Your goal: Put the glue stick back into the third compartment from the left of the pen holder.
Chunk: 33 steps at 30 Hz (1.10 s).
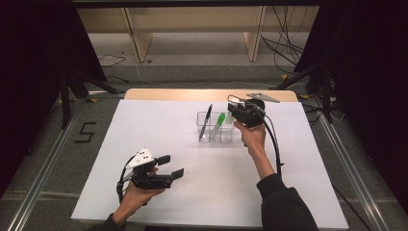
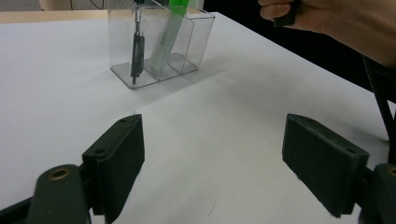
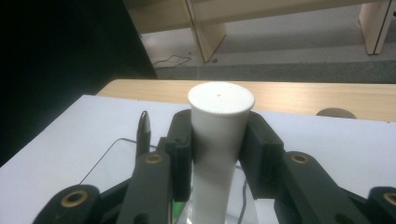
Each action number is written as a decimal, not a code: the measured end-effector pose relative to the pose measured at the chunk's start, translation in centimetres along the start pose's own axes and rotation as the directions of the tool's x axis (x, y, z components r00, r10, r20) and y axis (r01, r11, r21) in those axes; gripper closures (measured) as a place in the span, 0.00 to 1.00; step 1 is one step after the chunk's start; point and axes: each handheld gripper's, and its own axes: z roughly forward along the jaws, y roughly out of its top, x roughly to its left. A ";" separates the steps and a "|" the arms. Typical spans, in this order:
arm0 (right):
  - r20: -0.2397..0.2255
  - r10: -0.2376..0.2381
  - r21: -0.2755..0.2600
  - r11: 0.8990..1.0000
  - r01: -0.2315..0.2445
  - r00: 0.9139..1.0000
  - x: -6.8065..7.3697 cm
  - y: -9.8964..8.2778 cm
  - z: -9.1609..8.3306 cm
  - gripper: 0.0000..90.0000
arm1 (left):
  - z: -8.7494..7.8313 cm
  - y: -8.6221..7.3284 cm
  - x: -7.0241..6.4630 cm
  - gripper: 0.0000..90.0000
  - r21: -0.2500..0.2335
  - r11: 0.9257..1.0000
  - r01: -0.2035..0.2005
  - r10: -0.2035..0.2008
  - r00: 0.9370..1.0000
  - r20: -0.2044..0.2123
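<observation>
The right hand-held gripper (image 3: 218, 154) is clamping a white tube (image 3: 219, 140) above the clear organizer (image 1: 215, 129). Just below it, a black pen (image 1: 206, 121) and green marker (image 1: 219, 121) are standing inside. The left hand-held gripper (image 2: 233, 158) is gaping wide, empty.

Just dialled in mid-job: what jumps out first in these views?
The right gripper is clamped on a white cylinder, held over the clear organizer at the far middle of the white table. A black pen and a green marker already stand in it. The left gripper rests open near the front left.
</observation>
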 end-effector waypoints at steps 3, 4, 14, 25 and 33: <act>0.002 0.005 0.004 1.000 -0.005 1.000 0.0 -0.1 0.3 0.75 | 0.0 0.0 0.0 0.23 -0.001 1.000 0.001 -0.001 1.000 0.002; 0.004 0.006 0.008 1.000 -0.006 1.000 0.0 -0.2 0.4 0.75 | 0.0 0.0 0.0 0.23 0.000 1.000 -0.002 0.002 1.000 0.004; 0.028 -0.008 0.049 0.999 0.007 1.000 0.1 -0.7 0.8 0.75 | 0.0 -0.1 -0.2 0.22 0.001 1.000 -0.015 0.015 1.000 0.006; 0.028 0.014 0.020 1.000 -0.015 0.999 -0.9 0.3 -1.3 0.62 | 0.1 -0.2 -0.3 0.22 0.002 1.000 -0.018 0.018 1.000 0.006; -0.029 -0.008 0.017 1.000 0.009 1.000 -0.7 -0.5 -3.8 0.53 | 0.2 -0.2 -0.3 0.22 0.013 1.000 -0.011 0.011 1.000 0.012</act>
